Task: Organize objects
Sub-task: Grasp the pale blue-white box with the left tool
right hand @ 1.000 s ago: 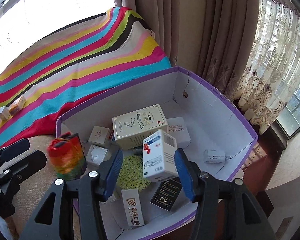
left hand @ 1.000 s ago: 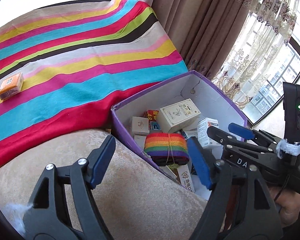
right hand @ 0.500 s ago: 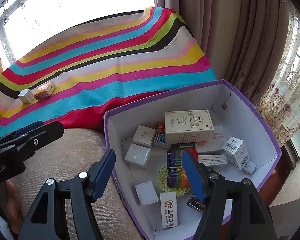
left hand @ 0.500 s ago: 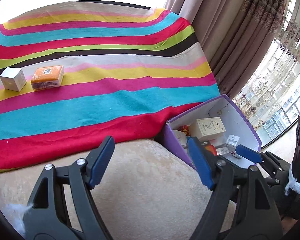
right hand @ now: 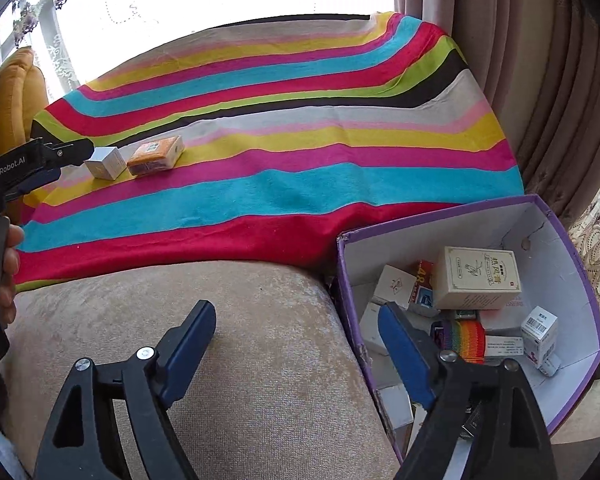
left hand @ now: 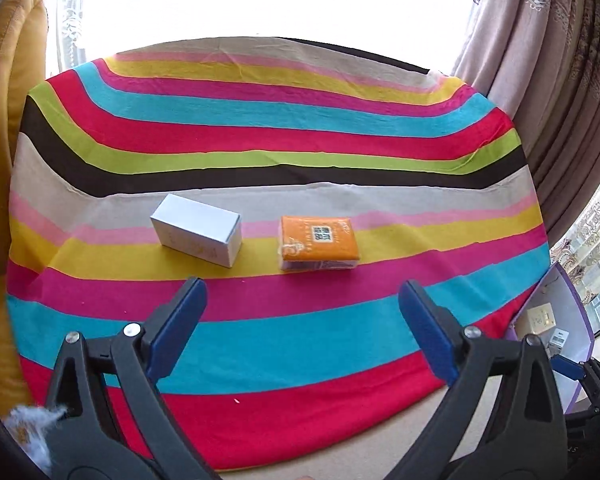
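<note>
The left gripper [left hand: 302, 320] hangs low over the striped cloth [left hand: 300, 152], its blue-padded fingers [left hand: 176, 326] spread wide with nothing between them. It points toward two items lying side by side on the yellow and pink stripes: a white box [left hand: 196, 230] on the left and an orange packet [left hand: 318, 243] just to its right, near each other but apart. From the right wrist view, the left gripper [right hand: 76, 150] reaches in from the left edge, its tip just beside the white box [right hand: 105, 163], and the orange packet [right hand: 156, 156] lies next to that.

The right gripper [right hand: 296, 344] is held above the beige cushion [right hand: 220, 340], fingers [right hand: 192, 344] also wide apart and empty. Its right finger overlaps the near edge of a purple box [right hand: 560, 220] standing beside the cushion. Inside the box lie a cream carton [right hand: 476, 278], a rainbow-striped roll [right hand: 466, 338], a small white carton with a barcode [right hand: 540, 332], and several other small packages.
</note>
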Action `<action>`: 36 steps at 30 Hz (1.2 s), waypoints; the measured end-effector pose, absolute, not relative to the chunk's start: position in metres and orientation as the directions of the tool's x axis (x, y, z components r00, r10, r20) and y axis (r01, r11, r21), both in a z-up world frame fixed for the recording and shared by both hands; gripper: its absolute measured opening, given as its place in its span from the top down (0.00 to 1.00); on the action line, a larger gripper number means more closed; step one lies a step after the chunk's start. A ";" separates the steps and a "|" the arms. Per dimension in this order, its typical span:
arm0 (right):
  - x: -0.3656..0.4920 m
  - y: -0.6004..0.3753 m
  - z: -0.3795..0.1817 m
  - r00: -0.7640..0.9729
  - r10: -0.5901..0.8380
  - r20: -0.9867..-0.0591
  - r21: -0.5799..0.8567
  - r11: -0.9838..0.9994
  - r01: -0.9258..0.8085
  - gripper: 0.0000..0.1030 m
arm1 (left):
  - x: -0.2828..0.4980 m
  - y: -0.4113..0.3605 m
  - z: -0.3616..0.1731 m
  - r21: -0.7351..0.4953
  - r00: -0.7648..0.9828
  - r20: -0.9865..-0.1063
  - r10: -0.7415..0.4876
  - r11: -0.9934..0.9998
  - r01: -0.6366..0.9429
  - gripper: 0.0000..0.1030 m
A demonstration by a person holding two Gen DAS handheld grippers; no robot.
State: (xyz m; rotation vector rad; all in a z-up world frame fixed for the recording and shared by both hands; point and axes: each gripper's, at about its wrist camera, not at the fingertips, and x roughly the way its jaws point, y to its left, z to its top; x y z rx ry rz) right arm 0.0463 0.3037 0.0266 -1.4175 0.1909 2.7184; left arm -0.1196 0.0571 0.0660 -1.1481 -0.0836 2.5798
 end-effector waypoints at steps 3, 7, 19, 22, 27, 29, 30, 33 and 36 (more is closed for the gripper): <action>0.037 0.293 0.025 -0.564 0.004 -0.826 0.065 -0.993 -0.103 0.16 | -0.148 0.037 0.060 -0.158 -0.617 -0.740 0.269 -0.960 -0.230 0.05; 0.025 0.283 0.026 -0.558 -0.006 -0.830 0.064 -0.994 -0.086 0.16 | -0.176 0.029 0.051 -0.082 -0.608 -0.757 0.240 -0.958 -0.276 0.05; -0.036 0.245 0.042 -0.580 -0.066 -0.812 0.097 -0.995 -0.023 0.10 | -0.237 0.015 0.011 -0.036 -0.506 -0.837 0.211 -0.942 -0.334 0.02; -0.061 0.229 0.048 -0.590 -0.076 -0.804 0.097 -0.995 -0.004 0.08 | -0.243 0.011 0.000 -0.075 -0.464 -0.853 0.240 -0.936 -0.345 0.02; -0.106 0.206 0.050 -0.602 -0.072 -0.795 0.091 -0.996 -0.002 0.06 | -0.240 0.005 0.000 -0.134 -0.456 -0.840 0.295 -0.926 -0.352 0.14; -0.122 0.196 0.046 -0.602 -0.071 -0.795 0.088 -0.996 0.001 0.06 | -0.232 0.002 0.003 -0.127 -0.476 -0.833 0.280 -0.936 -0.329 0.14; -0.129 0.191 0.043 -0.603 -0.064 -0.795 0.078 -0.997 0.004 0.06 | -0.227 0.000 0.004 -0.130 -0.482 -0.833 0.271 -0.943 -0.306 0.15; -0.147 0.176 0.033 -0.599 -0.056 -0.799 0.068 -0.998 0.003 0.06 | -0.206 -0.007 0.009 -0.112 -0.512 -0.832 0.212 -0.969 -0.220 0.15; -0.160 0.164 0.024 -0.592 -0.044 -0.804 0.056 -0.998 -0.001 0.06 | -0.179 -0.016 0.016 -0.126 -0.557 -0.812 0.174 -0.984 -0.124 0.15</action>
